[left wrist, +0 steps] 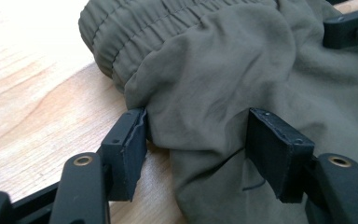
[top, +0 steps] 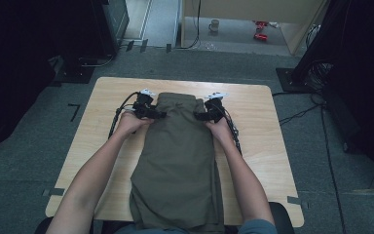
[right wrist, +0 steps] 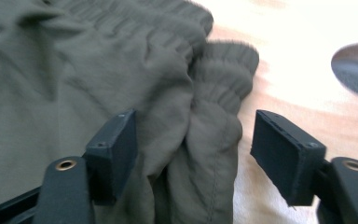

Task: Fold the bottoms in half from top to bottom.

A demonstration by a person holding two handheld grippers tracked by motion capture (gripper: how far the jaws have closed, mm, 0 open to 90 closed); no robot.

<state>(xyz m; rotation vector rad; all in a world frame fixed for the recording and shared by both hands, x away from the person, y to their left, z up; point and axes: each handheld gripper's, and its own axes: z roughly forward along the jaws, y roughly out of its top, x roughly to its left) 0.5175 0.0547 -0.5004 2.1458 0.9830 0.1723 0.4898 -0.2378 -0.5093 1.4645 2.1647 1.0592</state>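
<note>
Olive-green trousers (top: 175,161) lie folded lengthwise down the middle of the wooden table (top: 102,126), elastic waistband at the far end. My left gripper (top: 159,115) is at the left side of the waistband and my right gripper (top: 198,116) at its right side, both pointing inward. In the left gripper view the trousers (left wrist: 223,70) bulge between the jaws of the left gripper (left wrist: 198,144), which stand wide and loose around the cloth. In the right gripper view a fold of the trousers (right wrist: 74,70) lies between the jaws of the right gripper (right wrist: 193,149), and the right pad (right wrist: 279,149) stands off it.
Both forearms reach in from the near edge on either side of the trousers. Black cables (top: 119,112) trail from the grippers over the table. Bare wood lies left and right of the cloth. On the floor beyond are a mug (top: 215,25) and red objects (top: 260,29).
</note>
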